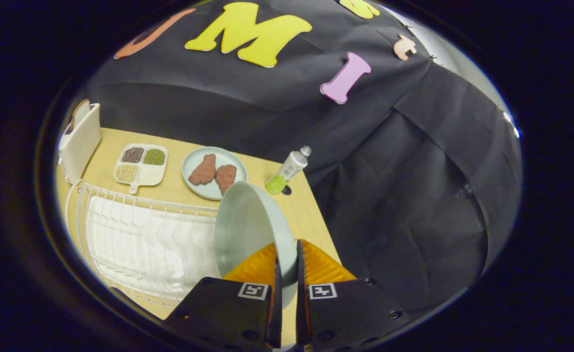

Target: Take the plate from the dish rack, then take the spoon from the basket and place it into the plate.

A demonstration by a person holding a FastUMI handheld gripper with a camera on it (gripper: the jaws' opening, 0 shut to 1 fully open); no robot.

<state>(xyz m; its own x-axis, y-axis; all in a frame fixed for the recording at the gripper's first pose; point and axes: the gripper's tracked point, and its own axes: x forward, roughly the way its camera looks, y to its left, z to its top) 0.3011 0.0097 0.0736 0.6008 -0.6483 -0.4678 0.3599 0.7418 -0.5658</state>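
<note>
From the gripper view, the tongs [287, 266] are clenched on the rim of the pale green plate [248, 230]: one orange finger [257, 266] lies against the inner face and the other against the back, with only the thin edge between them. The plate stands almost upright on its edge, lifted at the right end of the white dish rack [135, 239], and I cannot tell if it is fully free of the wires. The rack sits on the wooden table [311, 215].

Beyond the rack, a second plate with two brown pieces of food [214, 172] rests on the table, and a divided tray of beans and grains [140, 164] is to the left of that plate. A small bottle [288, 171] stands to the right of that plate, close behind the held plate. At the far left end of the rack there is a white container [79, 139]; whether this is the basket with the spoon I cannot tell.

The risk, as I judge it, is the narrow hold on a smooth rim: the plate may turn or slip between the fingers when it is laid flat. Swinging it outward could also knock the bottle, and a low lift could catch the rack wires.
</note>
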